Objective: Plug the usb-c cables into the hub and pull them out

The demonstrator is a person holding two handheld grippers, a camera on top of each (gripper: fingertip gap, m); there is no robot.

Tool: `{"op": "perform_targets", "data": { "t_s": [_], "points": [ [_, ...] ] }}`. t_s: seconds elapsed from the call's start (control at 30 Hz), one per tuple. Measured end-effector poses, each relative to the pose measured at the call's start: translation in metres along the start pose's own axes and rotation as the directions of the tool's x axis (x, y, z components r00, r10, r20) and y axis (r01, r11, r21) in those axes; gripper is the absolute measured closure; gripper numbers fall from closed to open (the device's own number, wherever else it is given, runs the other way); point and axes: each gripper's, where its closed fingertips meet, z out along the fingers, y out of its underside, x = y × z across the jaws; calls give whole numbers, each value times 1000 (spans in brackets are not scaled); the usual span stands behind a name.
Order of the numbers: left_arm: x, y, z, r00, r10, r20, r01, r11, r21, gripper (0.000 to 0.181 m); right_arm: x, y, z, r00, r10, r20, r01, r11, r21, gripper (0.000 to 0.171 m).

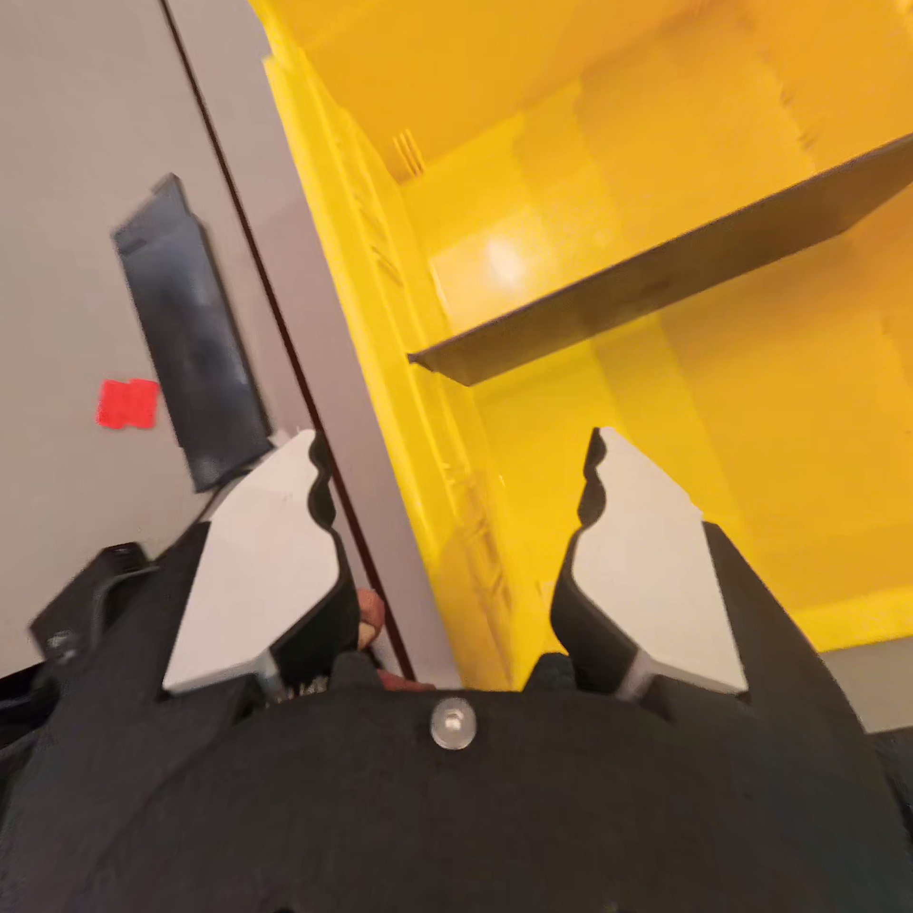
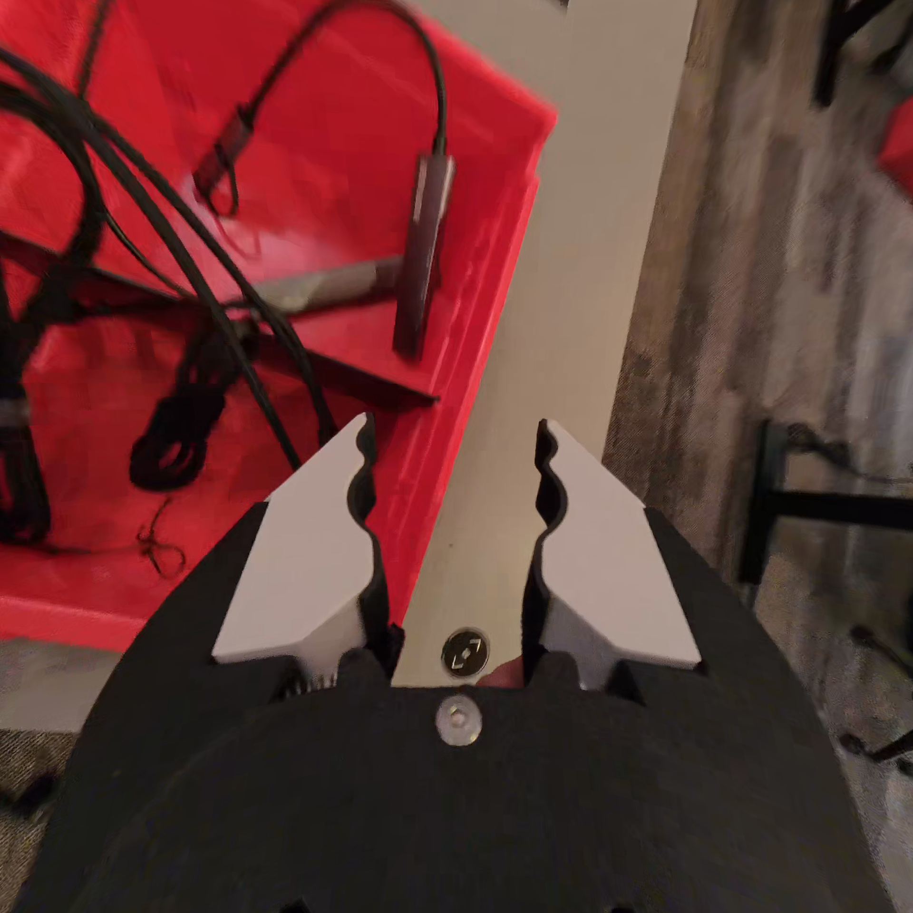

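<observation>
In the right wrist view a slim dark grey hub (image 2: 424, 257) lies in a red bin (image 2: 474, 346) near its right wall, its own cable looping up and left. Several black cables (image 2: 197, 247) cross the bin, with coiled bundles at the lower left. My right gripper (image 2: 454, 430) is open and empty, above the bin's right rim and the white table strip. In the left wrist view my left gripper (image 1: 457, 437) is open and empty, over the left wall of a yellow bin (image 1: 691, 444) that holds nothing I can see. No cable or hub shows in that view.
The yellow bin has a dark divider (image 1: 642, 286) across it. A flat dark block (image 1: 187, 336) and a red tape square (image 1: 127, 403) lie on the grey table to its left. A dark divider (image 2: 346, 375) crosses the red bin. Carpet and black furniture legs (image 2: 770, 499) lie right. Spacing between my two grippers at the tips: around 95 cm. My left tips are roughly 25 cm from the red tape square (image 1: 127, 403).
</observation>
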Motion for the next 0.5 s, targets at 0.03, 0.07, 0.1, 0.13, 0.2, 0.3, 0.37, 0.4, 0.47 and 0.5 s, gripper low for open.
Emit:
{"op": "perform_targets", "data": {
  "t_s": [0.03, 0.07, 0.1, 0.13, 0.2, 0.3, 0.37, 0.4, 0.47, 0.5],
  "points": [
    [5, 4, 5, 1000, -11, -29, 10, 1000, -10, 87, -1, 14, 5, 1000, 16, 18, -15, 1000, -28, 108],
    [12, 6, 9, 998, -16, -61, 15, 1000, -17, 94, -5, 28, 10, 999, 28, 45, -25, 998, -60, 107],
    [14, 6, 10, 998, -19, -60, 17, 999, -27, 99, -12, 40, 16, 996, 35, 80, -27, 995, -91, 109],
    [12, 5, 11, 999, -19, -41, 18, 999, -30, 106, -18, 50, 22, 993, 37, 114, -23, 993, -119, 115],
    [8, 2, 11, 999, -39, -5, 39, 999, -16, 126, -32, 67, 34, 983, 36, 179, -6, 986, -167, 131],
    [-2, 3, 14, 998, -33, 59, 34, 999, -5, 145, -44, 63, 43, 969, 72, 238, -44, 992, -119, 155],
    [-1, 9, 19, 998, -54, 35, 55, 998, -22, 135, -45, 62, 43, 967, 96, 236, -70, 991, -117, 159],
    [3, 12, 22, 998, -64, -5, 64, 998, -24, 113, -45, 61, 43, 970, 89, 225, -64, 991, -116, 160],
    [5, 18, 24, 991, -120, -61, 118, 992, -35, 96, -52, 59, 42, 970, 91, 227, -66, 991, -114, 160],
    [7, 21, 24, 990, -118, -79, 115, 993, -33, 107, -56, 58, 41, 970, 93, 226, -69, 991, -113, 160]
  ]
}}
